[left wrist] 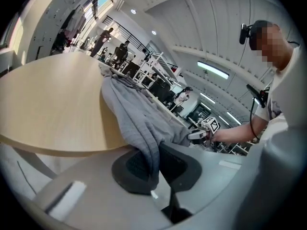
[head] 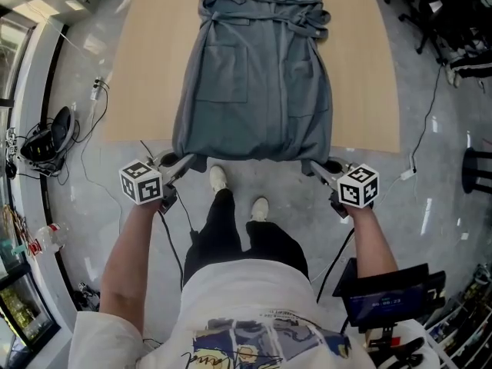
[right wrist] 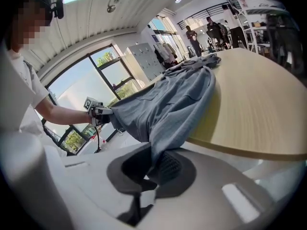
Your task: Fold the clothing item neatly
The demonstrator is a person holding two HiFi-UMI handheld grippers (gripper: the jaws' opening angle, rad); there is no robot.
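Observation:
A grey robe-like garment (head: 257, 75) with a tied belt and a patch pocket lies lengthwise on the light wooden table (head: 142, 68), its hem hanging over the near edge. My left gripper (head: 187, 160) is shut on the hem's left corner. My right gripper (head: 314, 166) is shut on the right corner. In the left gripper view the grey cloth (left wrist: 141, 128) runs from the tabletop down between the dark pads (left wrist: 132, 169). The right gripper view shows the same cloth (right wrist: 168, 109) pinched between its pads (right wrist: 168, 169), with the hem stretched across to the other gripper (right wrist: 98, 111).
The person stands at the table's near edge, feet (head: 219, 179) just under the hem. Cables (head: 96, 91) and a black device lie on the floor at left. A screen on a stand (head: 388, 298) is at lower right, chairs (head: 430, 6) at upper right.

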